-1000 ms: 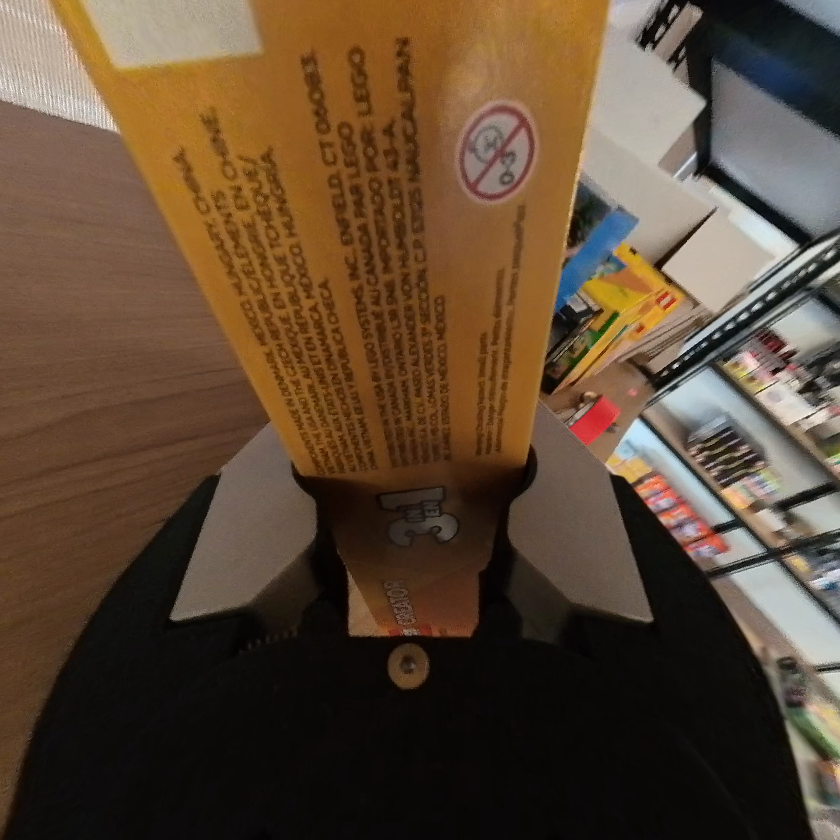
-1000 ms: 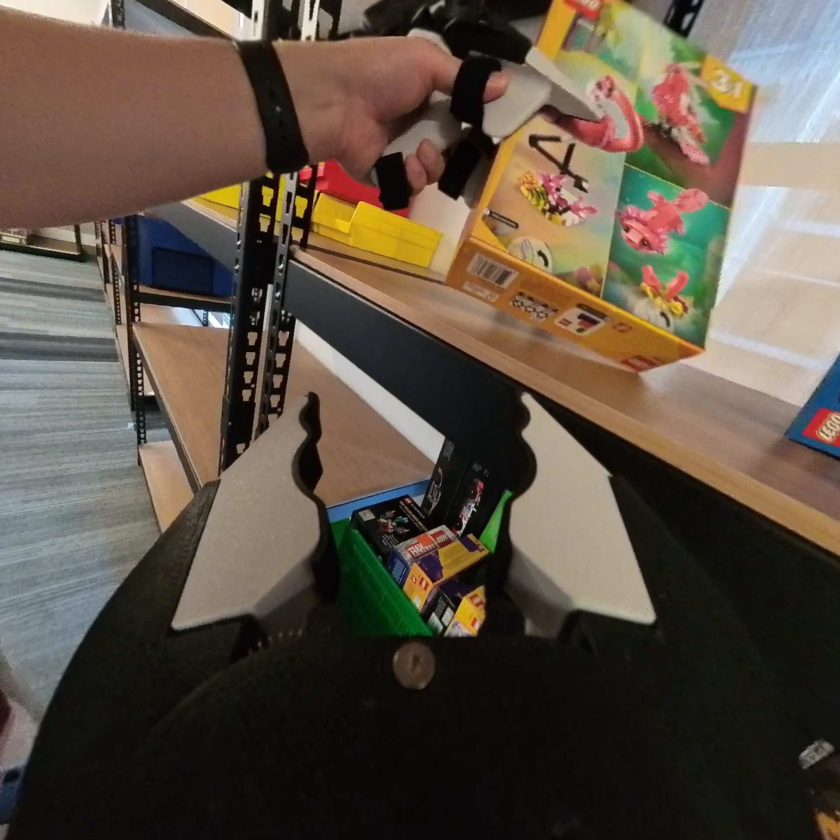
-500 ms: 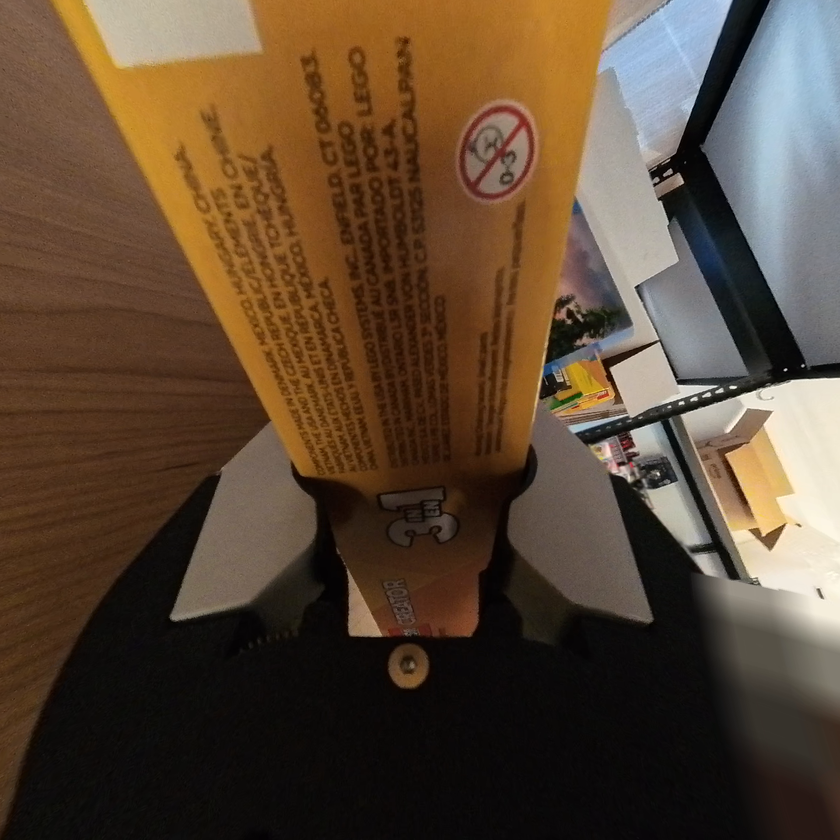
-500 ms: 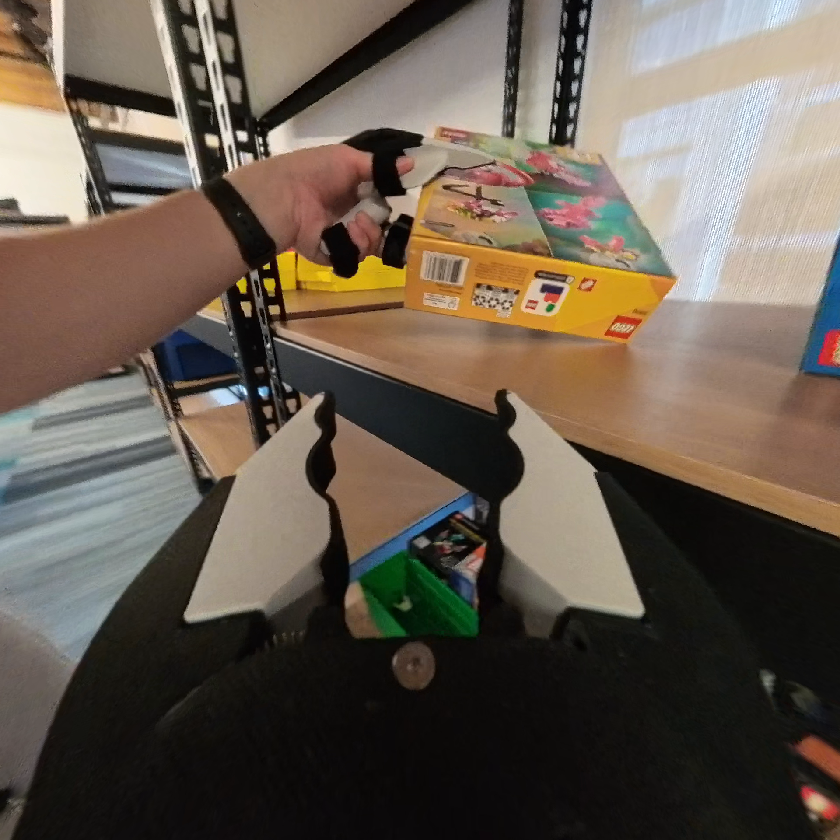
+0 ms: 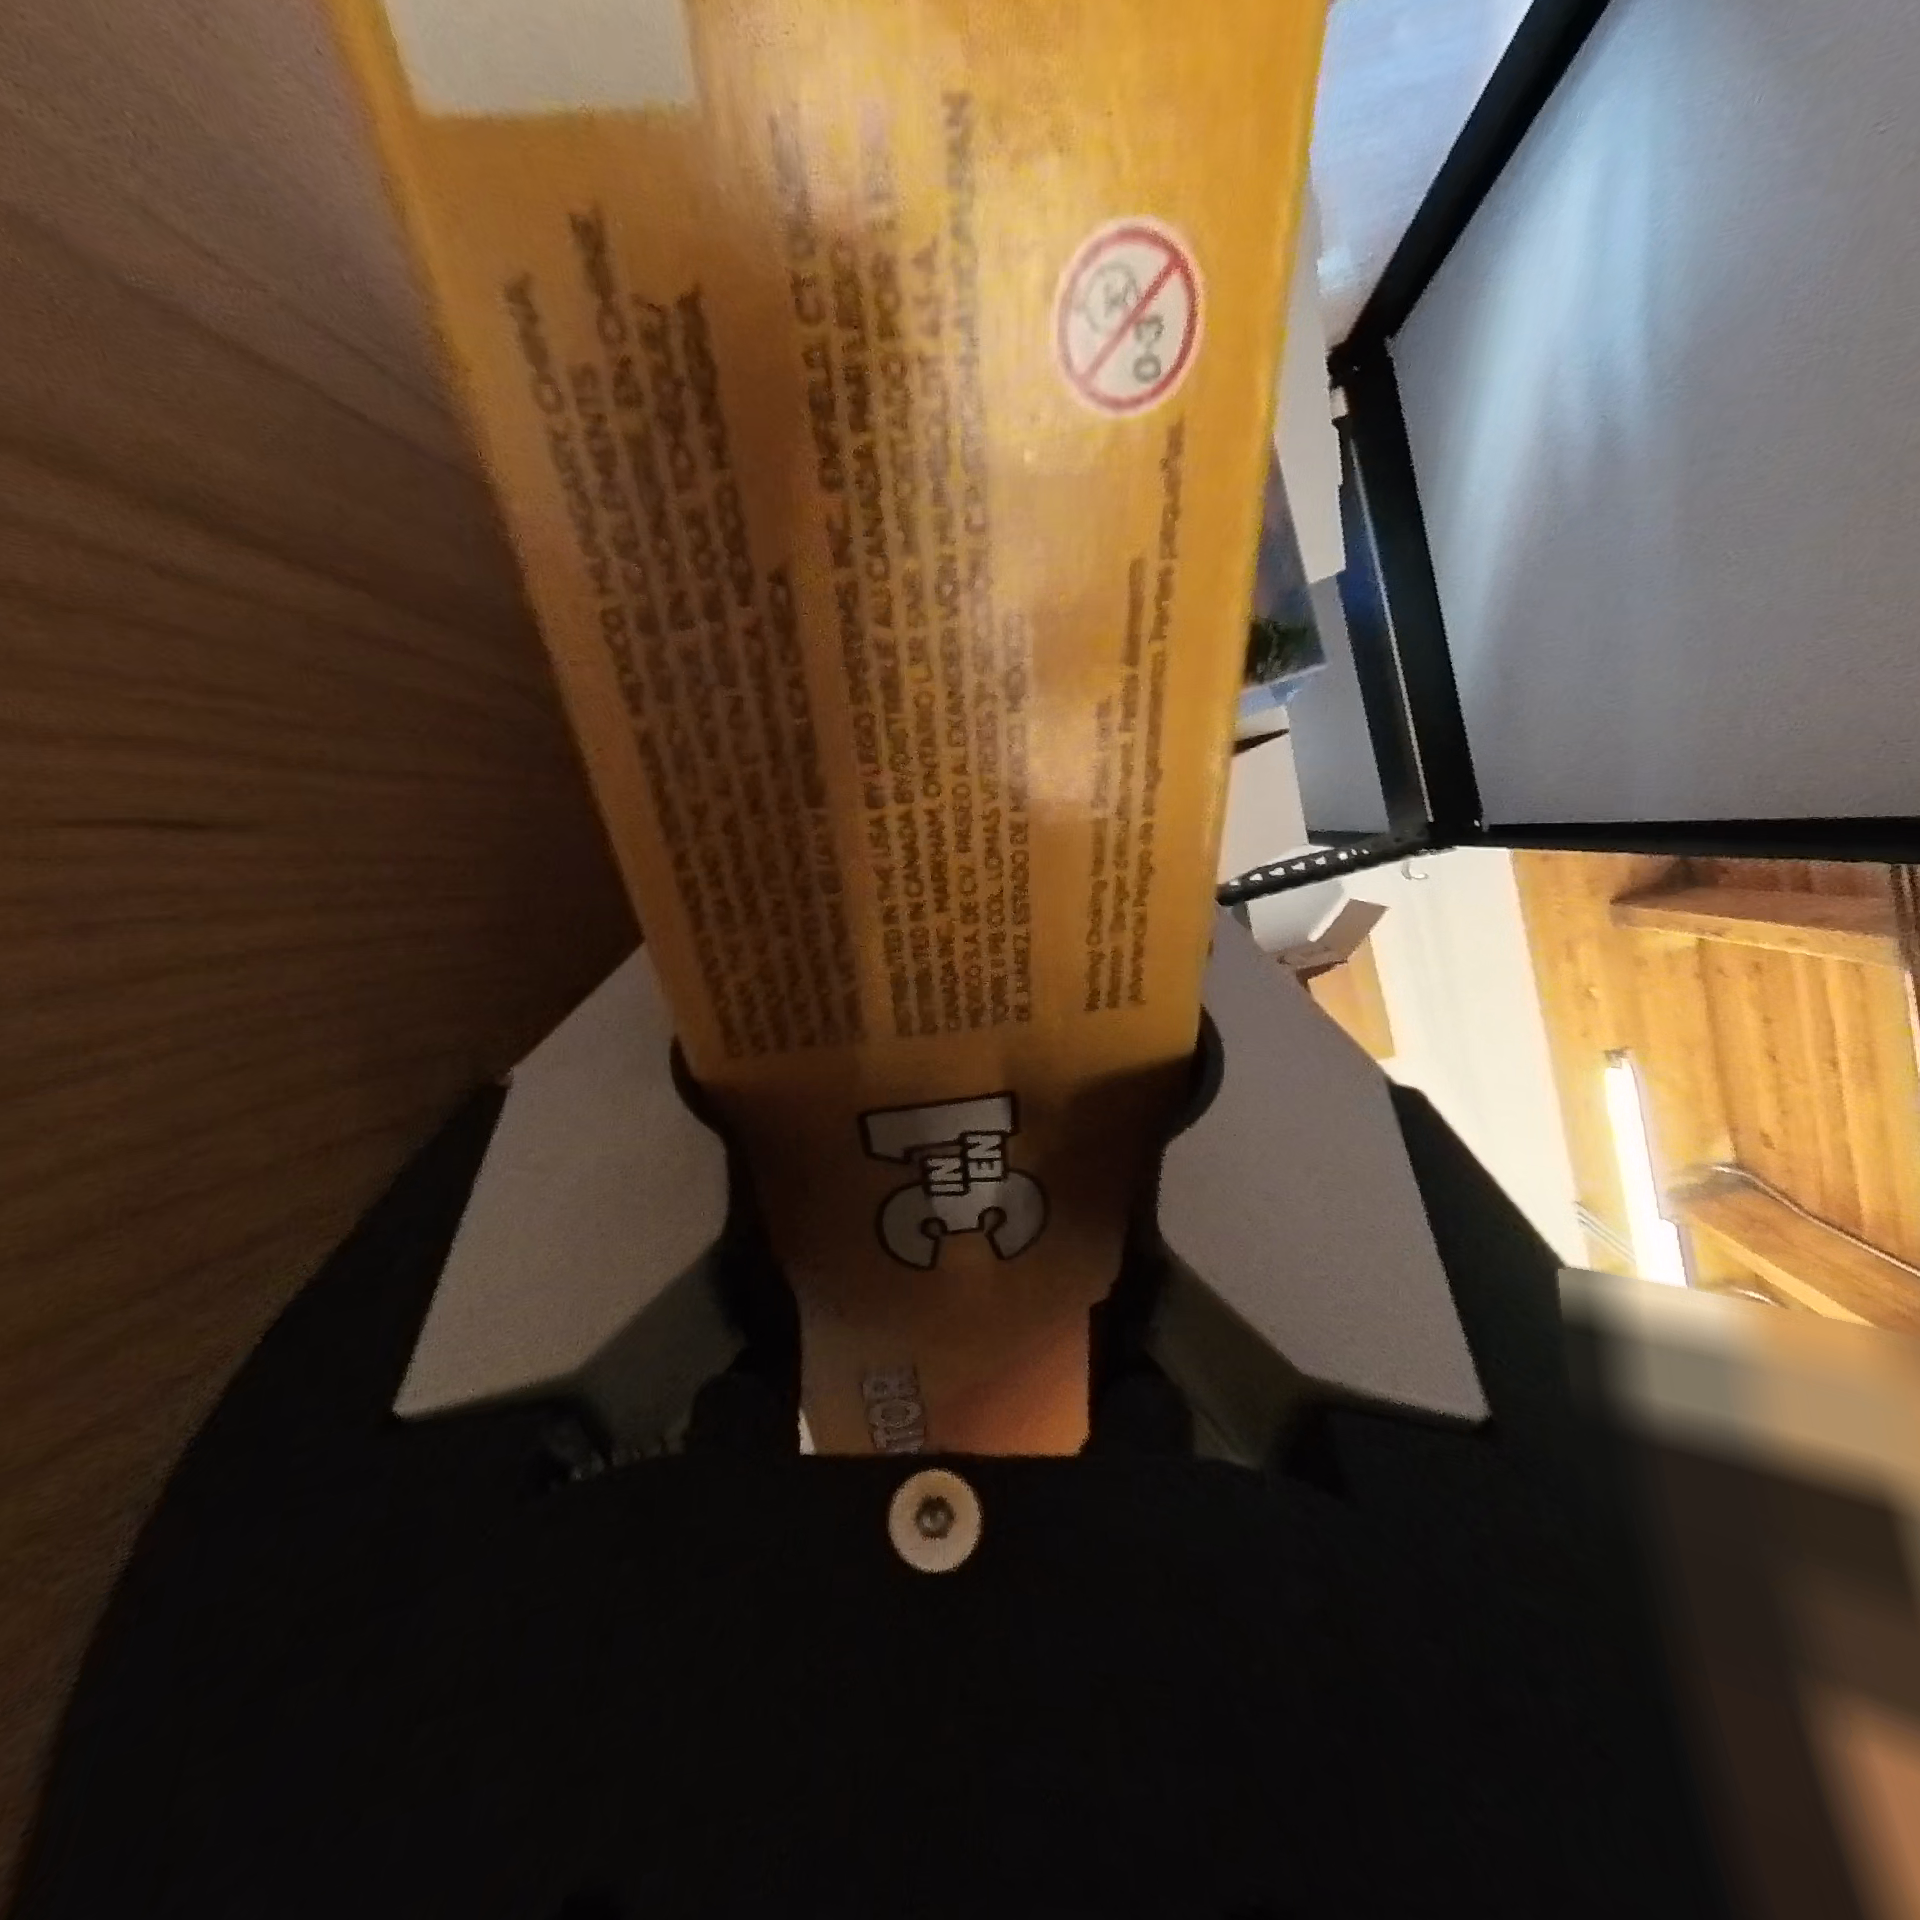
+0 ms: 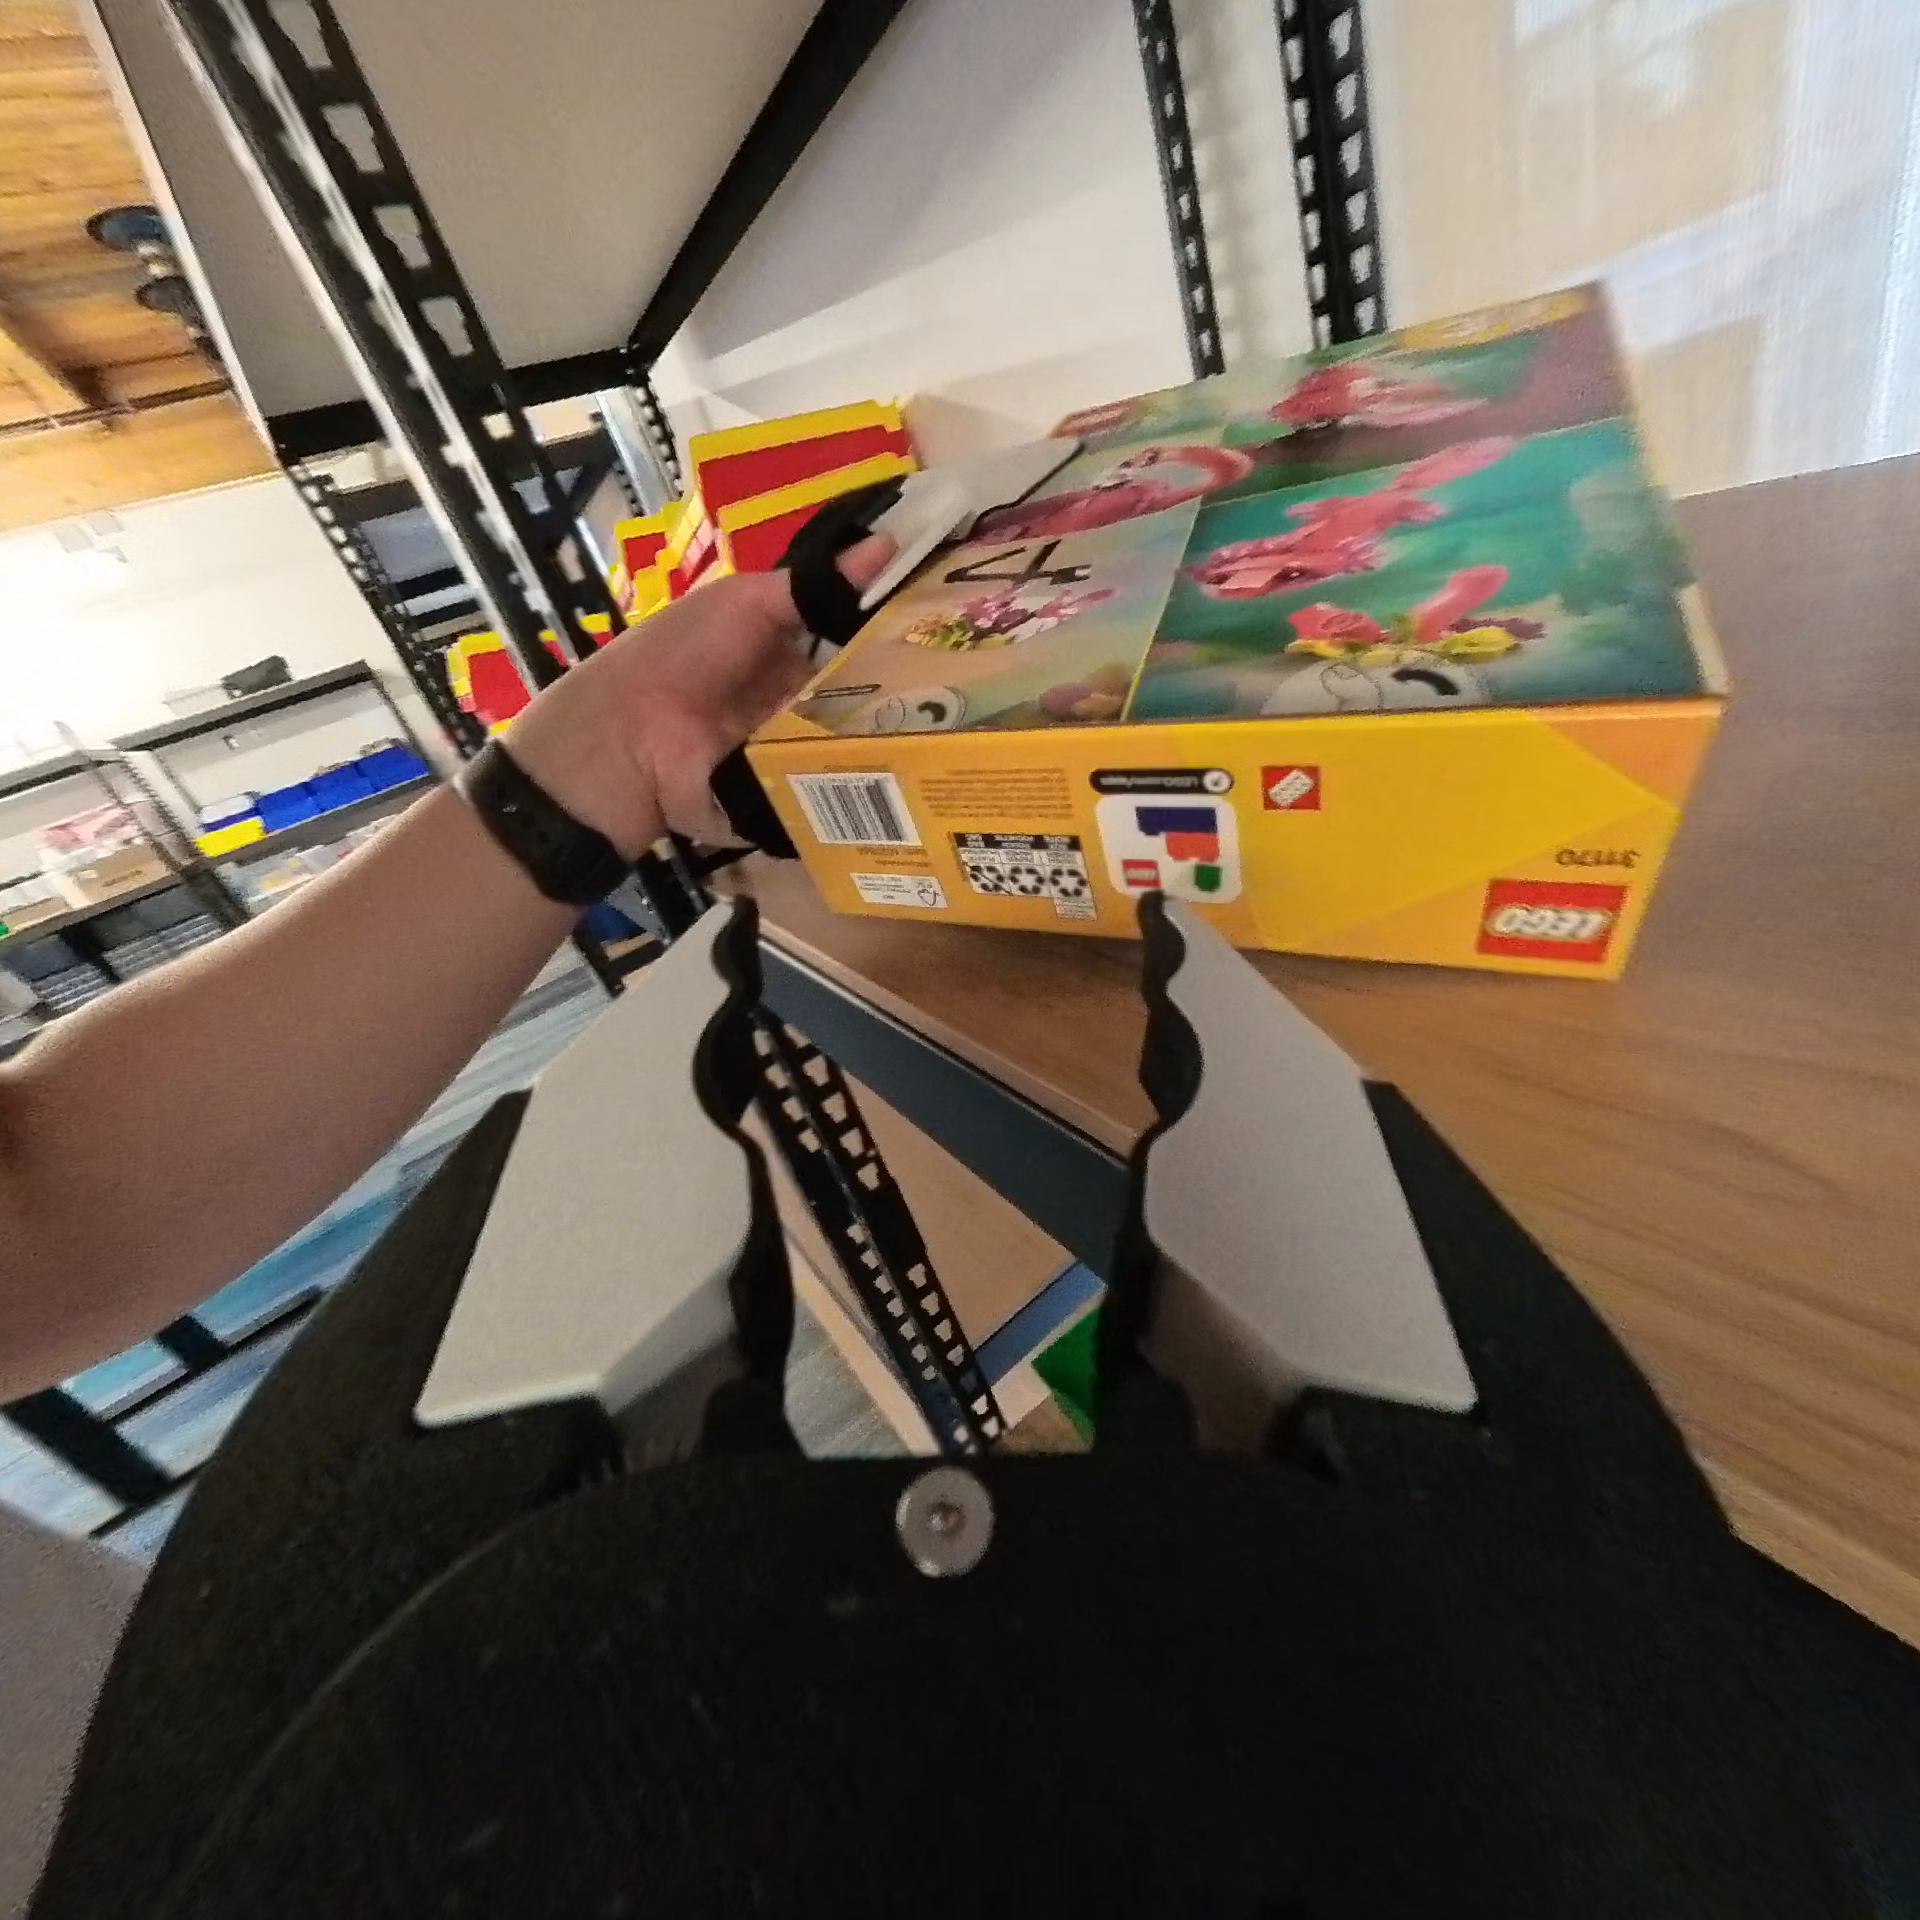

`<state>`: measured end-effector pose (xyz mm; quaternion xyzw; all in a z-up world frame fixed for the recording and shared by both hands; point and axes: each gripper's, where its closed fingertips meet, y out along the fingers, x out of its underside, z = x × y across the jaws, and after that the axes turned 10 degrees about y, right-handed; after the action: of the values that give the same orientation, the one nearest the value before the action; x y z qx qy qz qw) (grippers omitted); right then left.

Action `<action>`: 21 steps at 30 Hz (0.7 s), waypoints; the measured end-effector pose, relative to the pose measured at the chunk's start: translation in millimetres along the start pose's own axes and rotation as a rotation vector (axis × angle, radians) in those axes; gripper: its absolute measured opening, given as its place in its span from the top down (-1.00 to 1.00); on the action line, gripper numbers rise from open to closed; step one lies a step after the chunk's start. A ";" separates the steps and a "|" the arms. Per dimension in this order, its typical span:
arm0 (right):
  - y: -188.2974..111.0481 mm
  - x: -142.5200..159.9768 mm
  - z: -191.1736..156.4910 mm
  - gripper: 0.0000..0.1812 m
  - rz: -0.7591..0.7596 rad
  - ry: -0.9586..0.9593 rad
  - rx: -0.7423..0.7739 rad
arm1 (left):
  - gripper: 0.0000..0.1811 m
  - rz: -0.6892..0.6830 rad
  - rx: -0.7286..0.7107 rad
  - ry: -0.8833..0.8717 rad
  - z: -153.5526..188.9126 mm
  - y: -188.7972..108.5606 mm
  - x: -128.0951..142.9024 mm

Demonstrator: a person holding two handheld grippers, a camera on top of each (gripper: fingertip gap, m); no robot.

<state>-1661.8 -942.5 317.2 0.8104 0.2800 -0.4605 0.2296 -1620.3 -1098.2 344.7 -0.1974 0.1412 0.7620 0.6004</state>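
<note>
My left gripper [image 5: 940,1049] is shut on the narrow end of a yellow toy-brick box [image 5: 852,582]. In the right wrist view the same box [image 6: 1351,665] lies flat on the wooden shelf [image 6: 1662,1195], its printed face with pink animals up. A person's hand [image 6: 665,717] holds the left gripper [image 6: 966,509] clamped on the box's left end. My right gripper [image 6: 940,920] is open and empty, a little in front of the shelf's edge, just below the box's yellow side.
Black perforated uprights [image 6: 416,343] frame the shelf, with another shelf board above. Red and yellow bins [image 6: 800,488] stand behind the box. A green crate [image 6: 1070,1382] shows below the shelf. Farther shelving with blue bins [image 6: 322,790] stands at the left. There is about 15 cm between the tips of the two grippers.
The left gripper has brought the box from tilted above the shelf down flat onto it. The right gripper has risen from the green crate to shelf height, still open.
</note>
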 end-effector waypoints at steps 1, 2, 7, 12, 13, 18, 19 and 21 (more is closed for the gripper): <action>2.1 3.5 -4.0 0.29 -0.015 0.003 -0.026 | 0.11 -0.003 0.013 -0.002 1.4 0.8 2.4; 4.0 7.1 -9.7 0.40 -0.029 -0.004 -0.060 | 0.10 -0.003 0.022 0.003 2.7 1.5 3.9; 19.1 21.0 -31.5 1.00 -0.113 -0.078 -0.177 | 0.09 -0.015 0.037 0.019 3.3 0.5 9.2; 40.7 29.2 -31.2 1.00 -0.297 -0.120 -0.194 | 0.06 -0.028 0.052 0.042 4.2 -1.6 12.7; 44.8 27.7 -24.1 1.00 -0.318 -0.146 -0.160 | 0.06 -0.032 0.054 0.053 5.3 -1.8 13.4; 38.4 29.9 -8.0 1.00 -0.414 -0.092 -0.135 | 0.06 -0.034 0.060 0.098 8.6 -3.6 12.3; 28.1 34.5 3.2 1.00 -0.461 -0.082 -0.098 | 0.06 -0.039 0.063 0.104 9.1 -4.1 13.2; 3.5 37.9 23.3 1.00 -0.533 -0.006 -0.025 | 0.06 -0.041 0.067 0.109 9.1 -5.8 13.9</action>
<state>-1658.0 -950.6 273.5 0.7039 0.4887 -0.5034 0.1112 -1618.7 -1080.8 346.3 -0.2213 0.1954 0.7322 0.6138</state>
